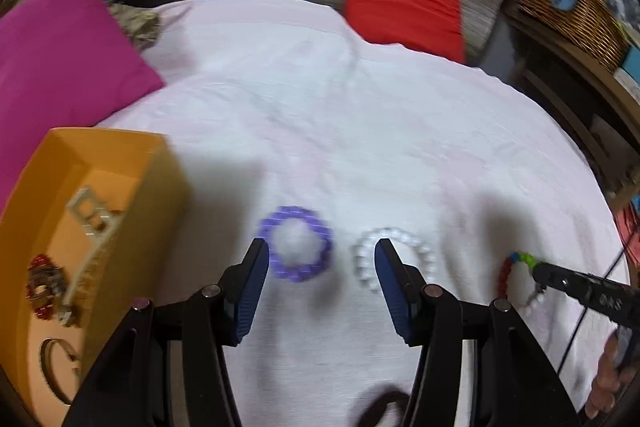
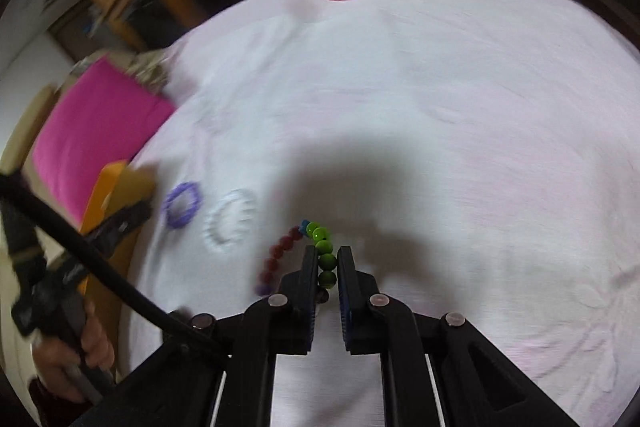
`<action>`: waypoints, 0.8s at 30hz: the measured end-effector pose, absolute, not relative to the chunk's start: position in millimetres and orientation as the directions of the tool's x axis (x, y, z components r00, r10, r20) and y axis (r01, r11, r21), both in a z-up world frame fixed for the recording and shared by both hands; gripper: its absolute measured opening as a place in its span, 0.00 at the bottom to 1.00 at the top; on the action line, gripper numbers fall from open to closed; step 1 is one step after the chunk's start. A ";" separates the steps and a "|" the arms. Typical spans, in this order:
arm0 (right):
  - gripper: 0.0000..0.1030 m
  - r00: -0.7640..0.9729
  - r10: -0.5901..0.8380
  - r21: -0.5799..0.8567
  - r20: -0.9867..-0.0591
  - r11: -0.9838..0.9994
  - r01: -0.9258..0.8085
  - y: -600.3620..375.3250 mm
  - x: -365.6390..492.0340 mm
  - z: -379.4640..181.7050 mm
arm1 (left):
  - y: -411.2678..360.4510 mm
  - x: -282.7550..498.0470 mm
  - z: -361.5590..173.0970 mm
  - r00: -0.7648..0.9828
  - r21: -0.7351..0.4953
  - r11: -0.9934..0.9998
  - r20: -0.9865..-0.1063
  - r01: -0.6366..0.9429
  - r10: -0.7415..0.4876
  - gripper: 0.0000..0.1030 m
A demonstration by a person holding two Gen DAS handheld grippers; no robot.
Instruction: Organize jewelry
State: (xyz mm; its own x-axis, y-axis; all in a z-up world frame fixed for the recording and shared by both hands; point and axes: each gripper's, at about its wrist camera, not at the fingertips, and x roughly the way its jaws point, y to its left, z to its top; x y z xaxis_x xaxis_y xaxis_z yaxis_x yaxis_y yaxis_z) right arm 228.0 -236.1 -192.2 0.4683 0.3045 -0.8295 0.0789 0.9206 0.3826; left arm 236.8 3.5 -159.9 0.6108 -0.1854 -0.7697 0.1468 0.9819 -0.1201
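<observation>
Inside the orange box [image 1: 120,163] several pieces already lie, while beside it on the sheet [image 1: 360,107] wait a purple bracelet [image 1: 298,243] and a white bracelet [image 1: 394,257]; right gripper [image 2: 328,259] clenched on the multicoloured bracelet [image 2: 326,247] farthest from it; left gripper [image 1: 320,259] released, empty.

Right gripper [image 2: 325,257]: jaws closed on the green beads of the multicoloured bracelet [image 2: 322,247]
Bracelet's red beads: curve away to the left
White bracelet [image 2: 230,217]: flat on the white sheet [image 2: 440,107]
Purple bracelet [image 2: 182,205]: just beside it, nearer the orange box [image 2: 106,183]
</observation>
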 end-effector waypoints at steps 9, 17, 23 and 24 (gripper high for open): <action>0.10 0.449 0.287 0.394 -0.846 0.905 0.163 -267.5 225.2 -202.8 | -40.4 239.7 -173.0 0.538 -0.156 0.949 -0.793 0.274 -0.285 0.54; 0.11 0.442 0.309 0.415 -0.842 0.895 0.164 -268.8 224.0 -206.8 | -70.0 242.1 -191.8 0.469 -0.143 0.923 -0.827 0.357 -0.310 0.34; 0.11 0.445 0.309 0.415 -0.841 0.895 0.164 -268.4 222.4 -207.8 | -72.8 251.3 -200.8 0.450 -0.169 0.917 -0.830 0.360 -0.330 0.19; 0.11 0.446 0.308 0.414 -0.841 0.895 0.164 -268.3 222.5 -207.9 | -71.2 251.6 -201.4 0.445 -0.183 0.914 -0.828 0.361 -0.341 0.11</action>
State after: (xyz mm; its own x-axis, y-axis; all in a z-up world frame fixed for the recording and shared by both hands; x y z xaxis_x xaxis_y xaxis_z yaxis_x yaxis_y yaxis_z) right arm 222.5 -268.3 -207.9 0.4460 0.3076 -0.8406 0.1636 0.8953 0.4144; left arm 251.6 -71.2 -201.4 0.4445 -0.3410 -0.8283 0.3611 0.9144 -0.1827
